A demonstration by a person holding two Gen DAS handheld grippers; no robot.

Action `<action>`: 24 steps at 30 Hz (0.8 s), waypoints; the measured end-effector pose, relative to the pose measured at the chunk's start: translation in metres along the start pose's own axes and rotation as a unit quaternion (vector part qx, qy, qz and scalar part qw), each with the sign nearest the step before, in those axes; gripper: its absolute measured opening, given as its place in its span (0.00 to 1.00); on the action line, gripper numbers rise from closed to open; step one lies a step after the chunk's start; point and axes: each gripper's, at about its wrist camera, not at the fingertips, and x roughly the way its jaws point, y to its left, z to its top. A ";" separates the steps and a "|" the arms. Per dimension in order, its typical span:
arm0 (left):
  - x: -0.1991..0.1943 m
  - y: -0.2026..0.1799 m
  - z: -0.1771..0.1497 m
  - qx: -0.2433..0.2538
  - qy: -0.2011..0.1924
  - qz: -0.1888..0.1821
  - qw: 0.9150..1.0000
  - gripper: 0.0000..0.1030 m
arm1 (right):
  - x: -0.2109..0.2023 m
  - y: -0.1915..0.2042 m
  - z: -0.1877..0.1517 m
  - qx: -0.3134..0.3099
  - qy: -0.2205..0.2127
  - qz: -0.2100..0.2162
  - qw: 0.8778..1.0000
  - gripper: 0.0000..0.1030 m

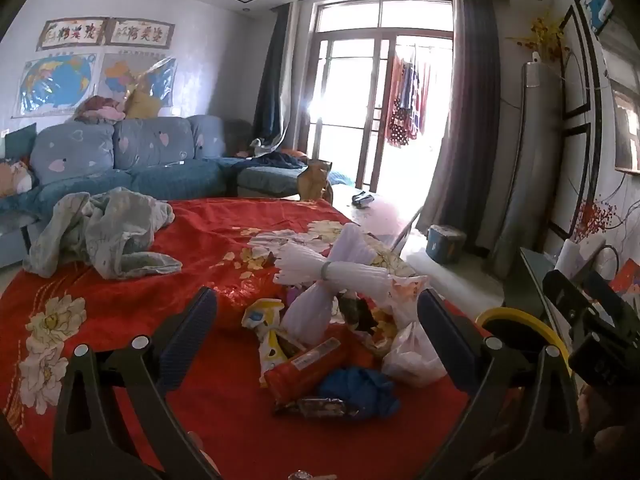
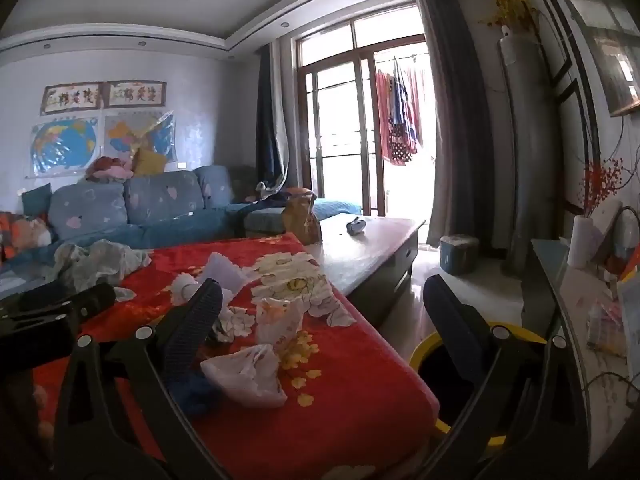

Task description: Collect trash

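A heap of trash lies on the red flowered blanket (image 1: 120, 312): a tied bundle of white straws (image 1: 332, 268), an orange wrapper (image 1: 316, 364), a yellow-white wrapper (image 1: 268, 328), a crumpled blue piece (image 1: 360, 392), a dark foil wrapper (image 1: 316, 404) and a white plastic bag (image 1: 412, 356). My left gripper (image 1: 316, 320) is open, low over the heap, its fingers on either side and touching nothing. My right gripper (image 2: 326, 320) is open and empty by the blanket's right edge, with the white plastic bag (image 2: 248, 372) just ahead. A yellow-rimmed bin (image 2: 420, 350) stands on the floor to the right.
A grey crumpled cloth (image 1: 100, 232) lies at the far left of the blanket. Beyond it are a blue sofa (image 1: 152, 148) and a coffee table (image 2: 372, 248) with a small dark object. A small blue bucket (image 2: 458, 252) sits on the floor. A side table (image 2: 580, 300) stands at the right.
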 end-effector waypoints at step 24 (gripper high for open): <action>-0.002 -0.002 -0.004 0.000 0.004 0.000 1.000 0.94 | 0.001 -0.003 0.000 0.007 -0.001 0.001 1.000 0.90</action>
